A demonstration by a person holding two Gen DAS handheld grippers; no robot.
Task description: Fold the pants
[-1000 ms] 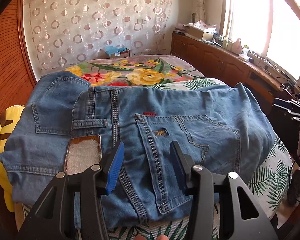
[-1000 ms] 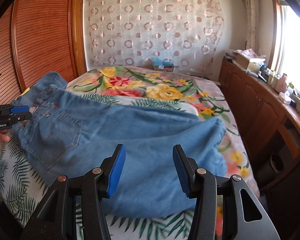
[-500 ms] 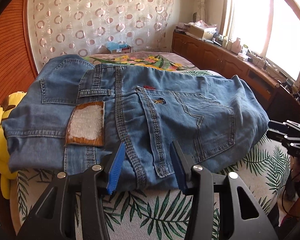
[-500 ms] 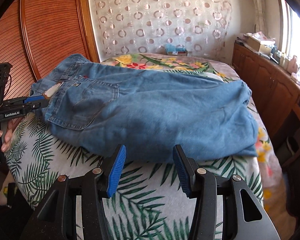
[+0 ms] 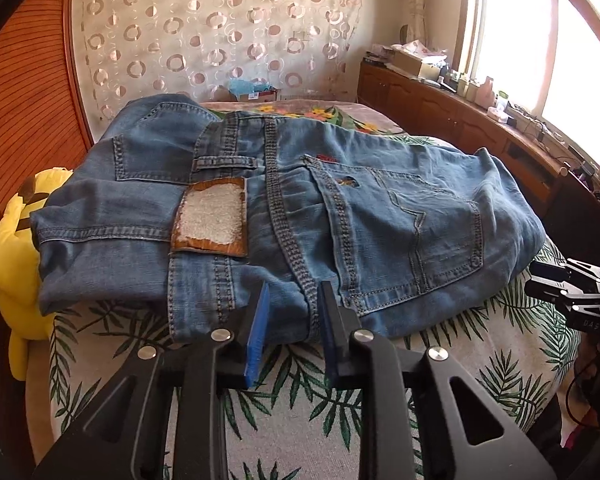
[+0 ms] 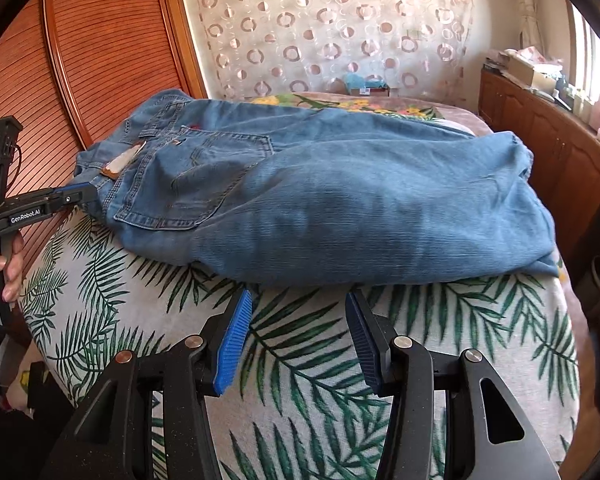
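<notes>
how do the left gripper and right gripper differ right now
The left gripper sits at the waistband edge of the jeans, its narrow gap closing around denim. The right gripper stands wider, open over the leaf-print bedspread just short of the jeans' folded legs, with nothing between its fingers. Both have blue pads and point at the near edge.

The left black plastic two-finger gripper [image 5: 290,322] has flat, ribbed blue rubber pads [image 5: 257,336] on angular arms with triangular cut-outs, fastened by round silver screw heads. The right black plastic two-finger gripper [image 6: 298,340] is built the same way, with matching blue ribbed pads [image 6: 234,344] and silver screws. In the right wrist view the left gripper's side carries white "GenRobot.AI" lettering, a grey trigger lever and a thin black cable.
</notes>
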